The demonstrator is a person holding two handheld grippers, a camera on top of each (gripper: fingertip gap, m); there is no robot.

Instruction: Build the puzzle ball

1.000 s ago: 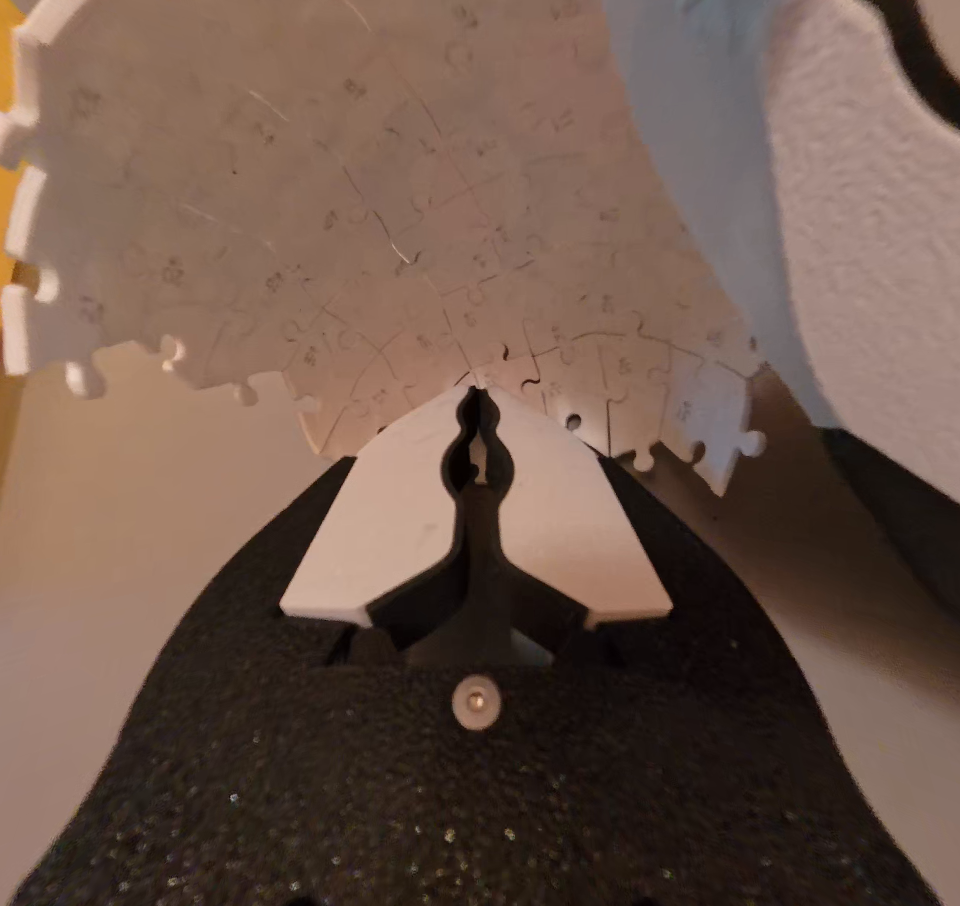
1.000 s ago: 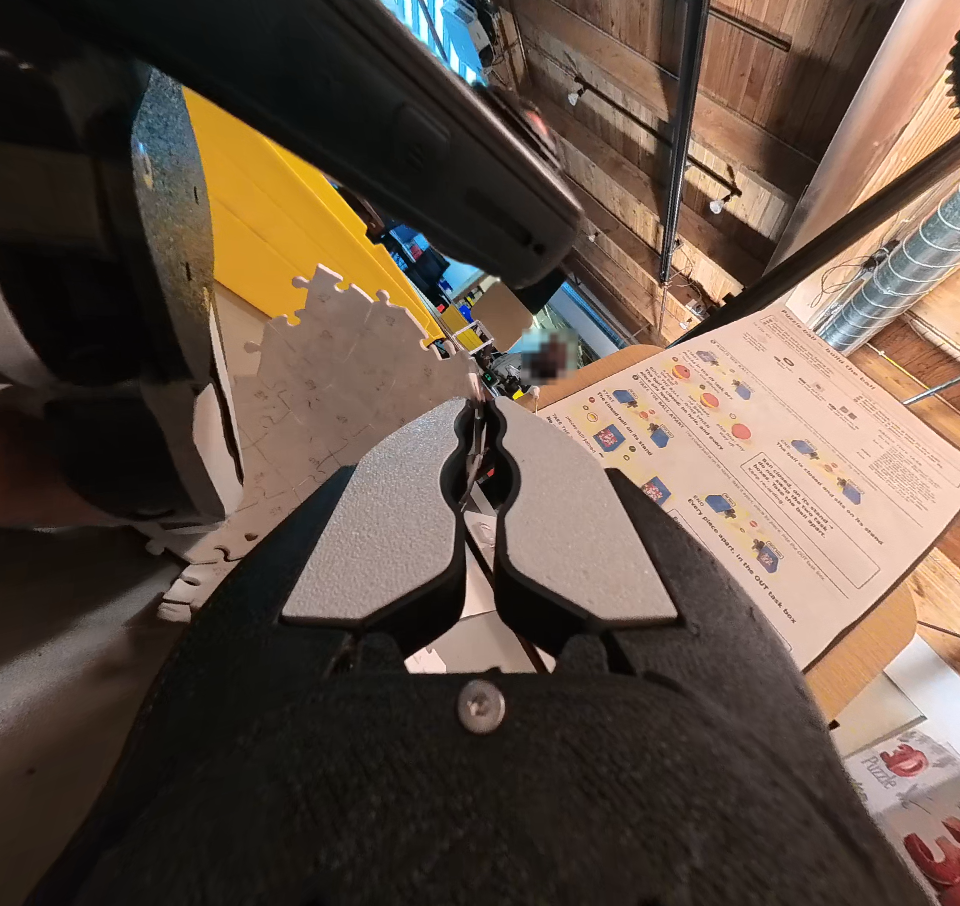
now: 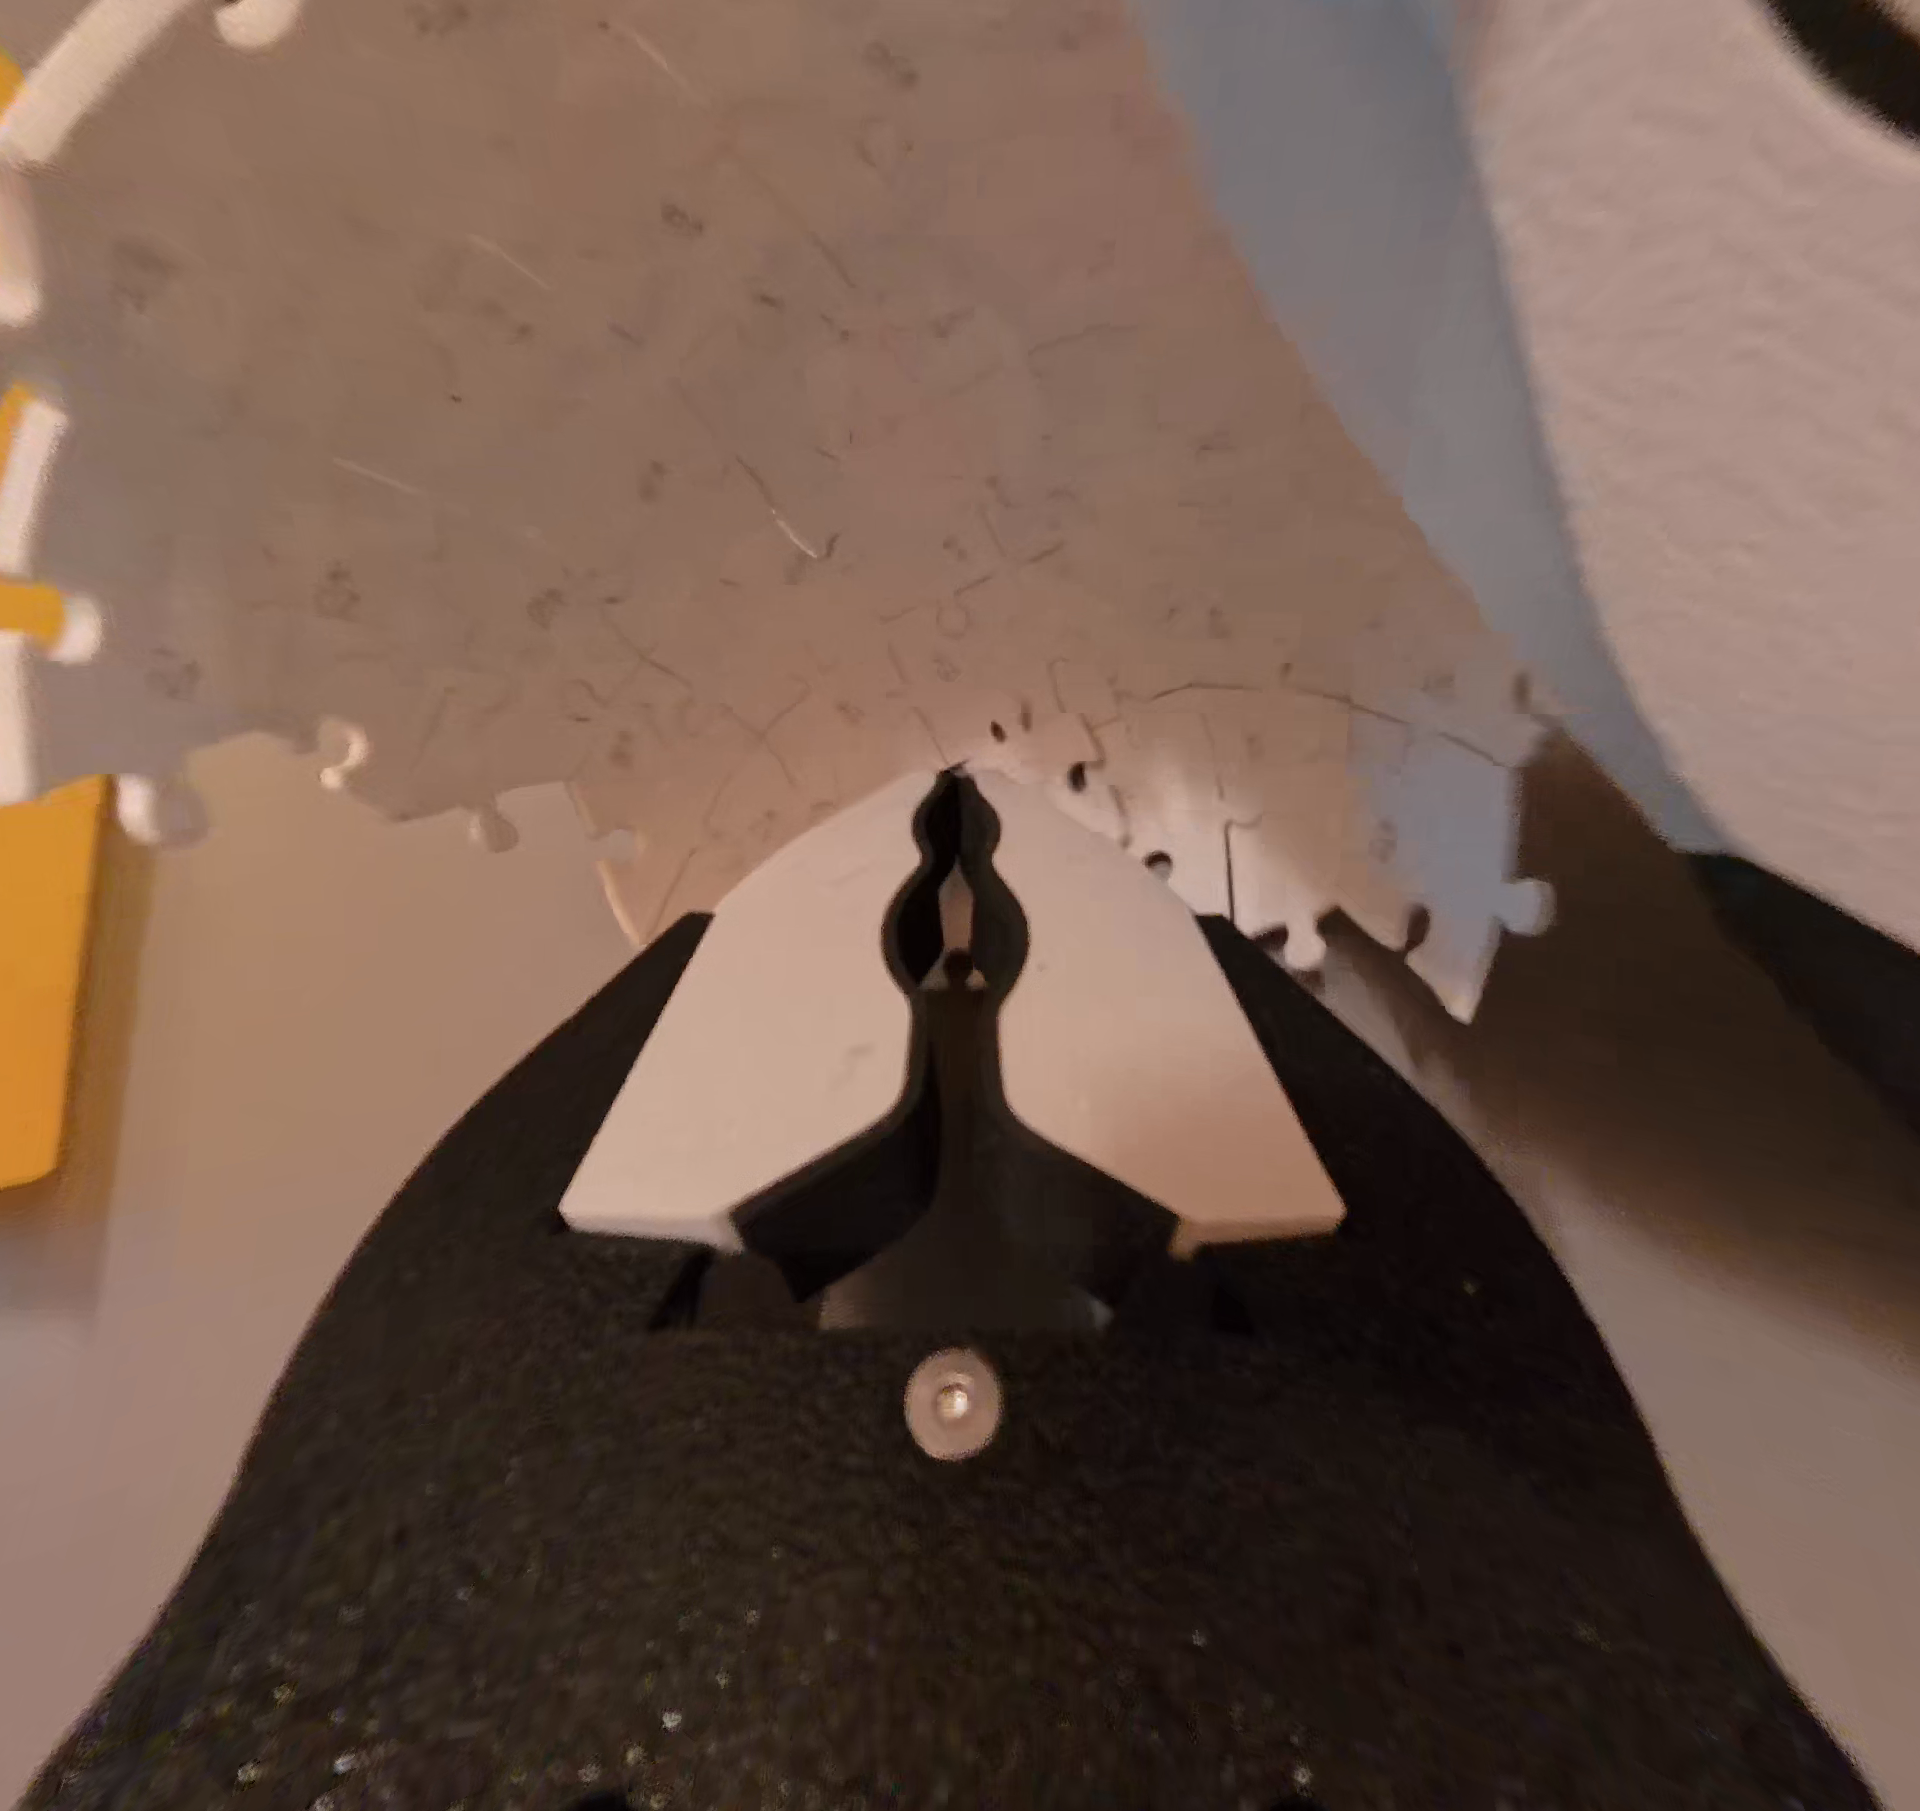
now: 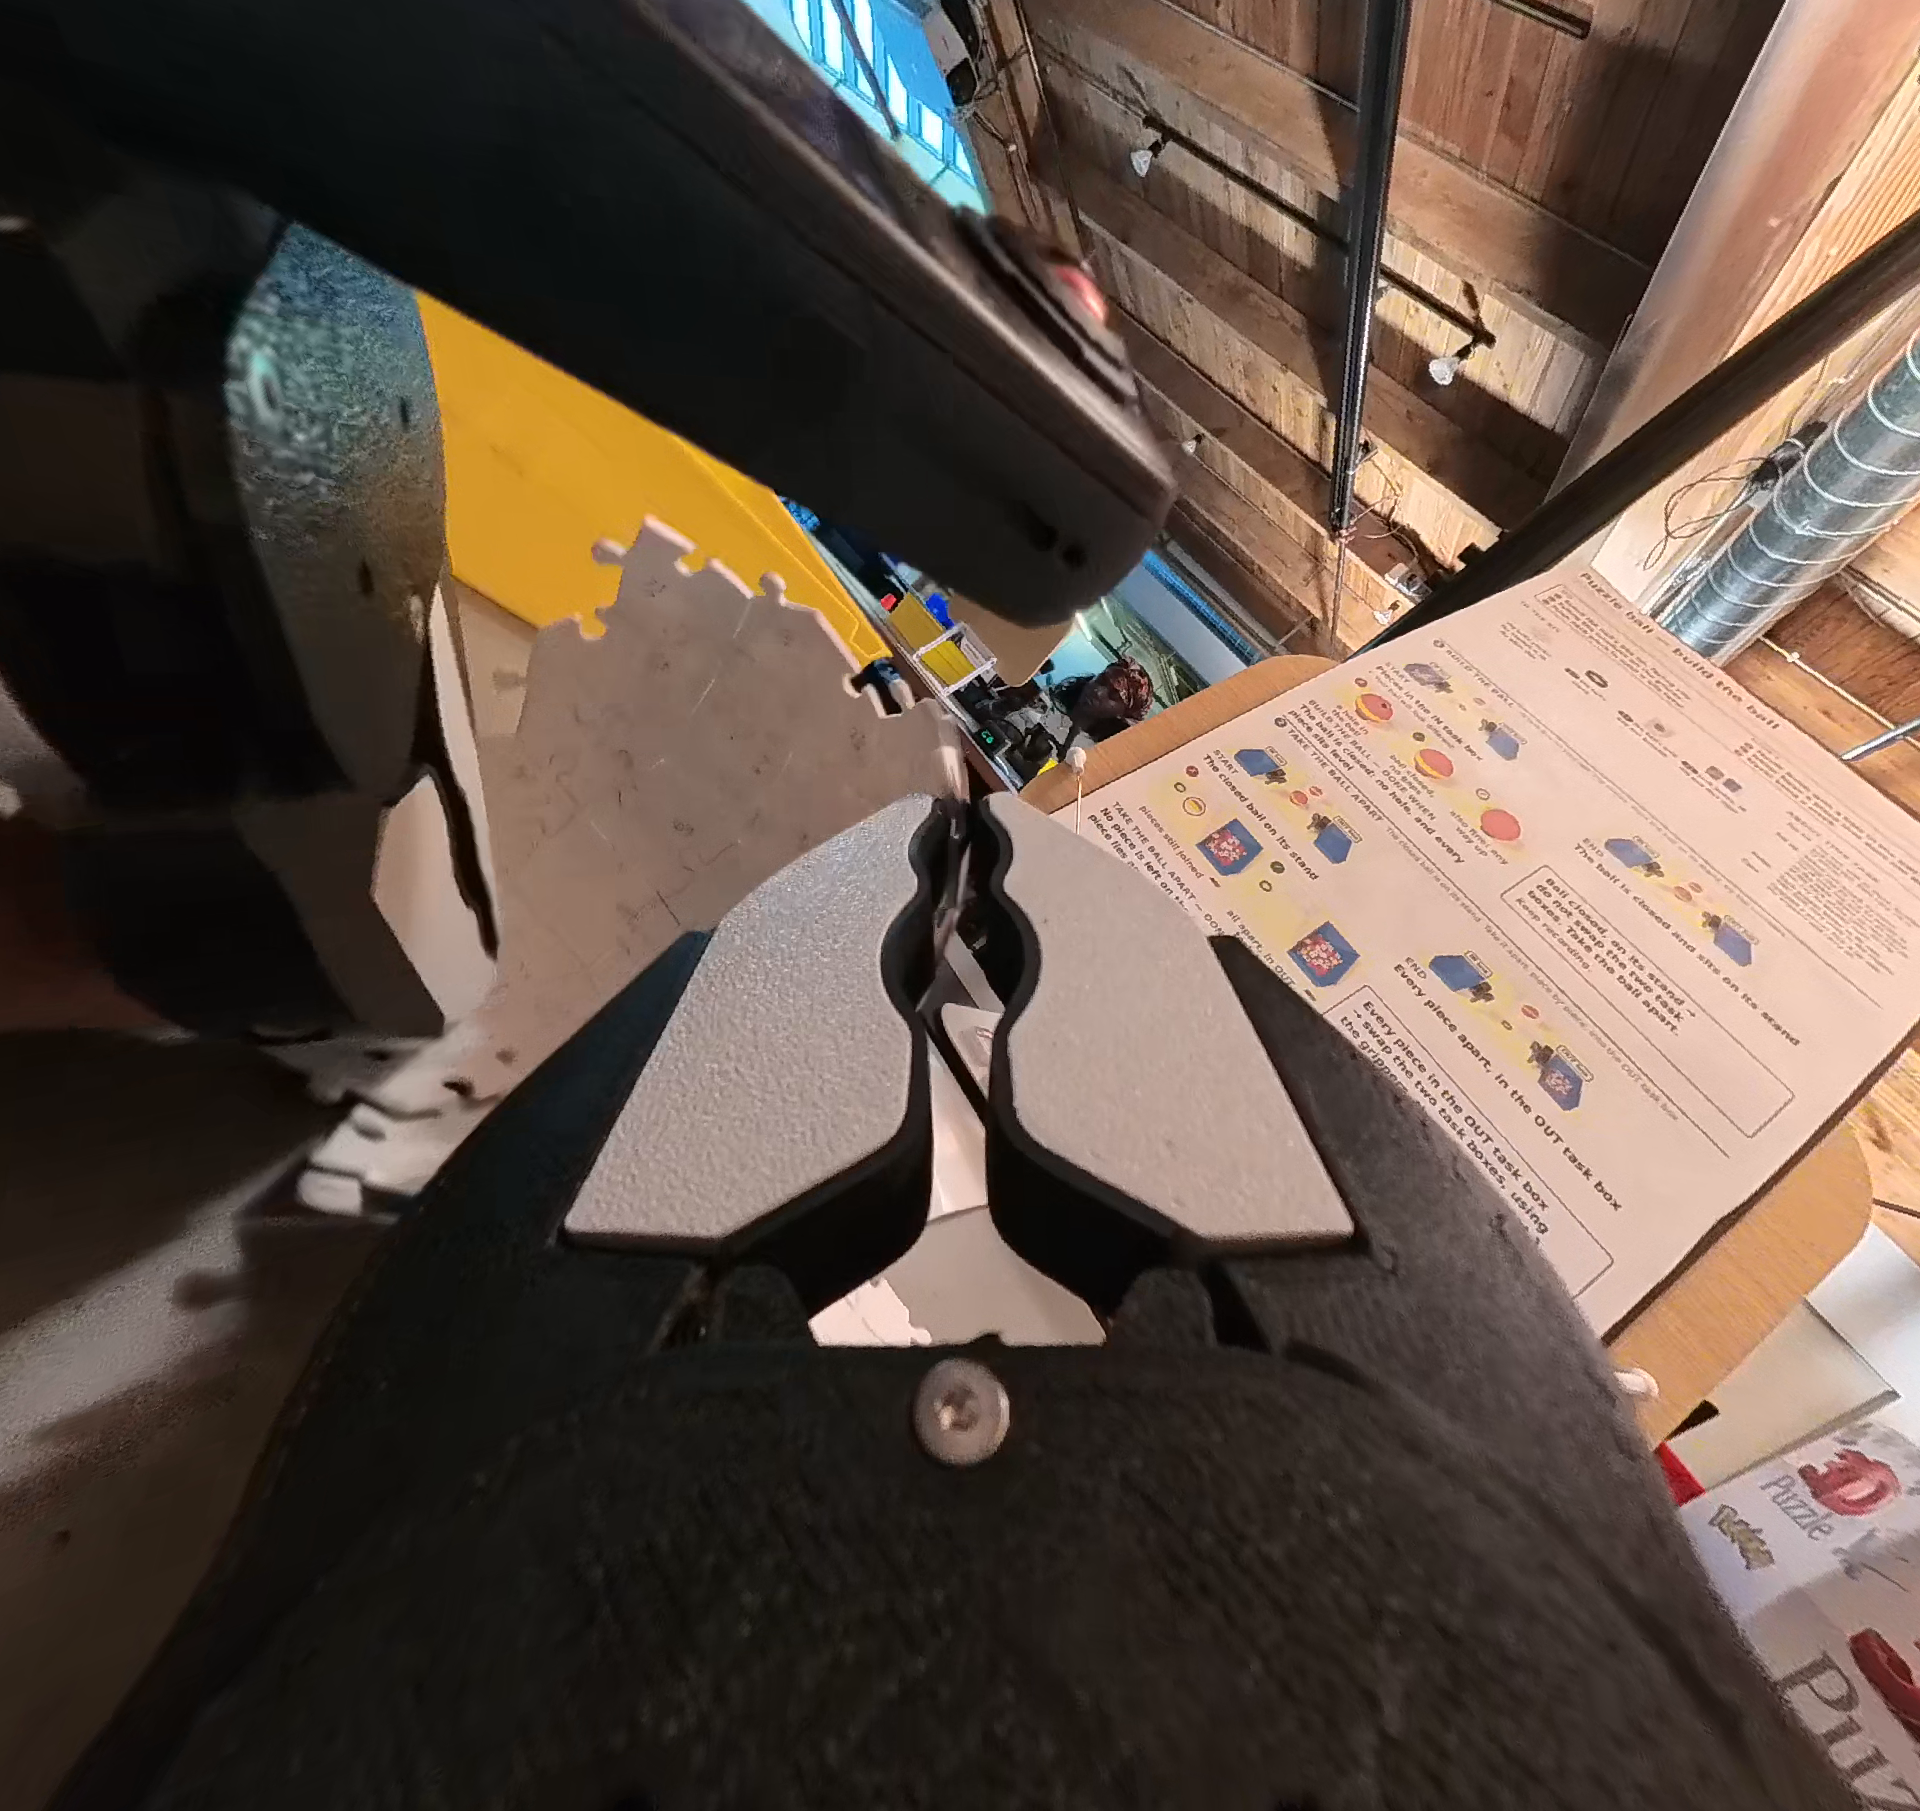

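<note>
Puzzle shell (image 3: 727,431): curved white sheet of joined pieces, pale inner face toward the left wrist camera, knobbed rim running free along its lower and left edges. Held up in the air, no table under it in either view.

Left gripper (image 3: 954,785): fingers pressed together on the shell's lower rim, only a sliver between the tips, so it is clamped on that edge.

Right gripper (image 4: 961,811): fingers pinched on something thin and white that runs down between them, probably 1 loose piece or the shell's far edge; the gap is too narrow and dark to tell which. In the right wrist view the shell (image 4: 675,774) rises just left of the tips, and the left gripper's black body (image 4: 260,618) bites the shell's left side.

Outward from the shell: yellow panel (image 4: 582,514) behind it, printed instruction sheet (image 4: 1507,878) on a board to its right, puzzle box (image 4: 1829,1553) low on the right.

Risks, as I judge them:
- 2 clamps on 1 thin shell: any twist between hands could pop seams open
- edge grip is shallow; a push to seat a tab could slide the rim out of the left fingers
- tab and notch misaligned under pressure would bend a knob
</note>
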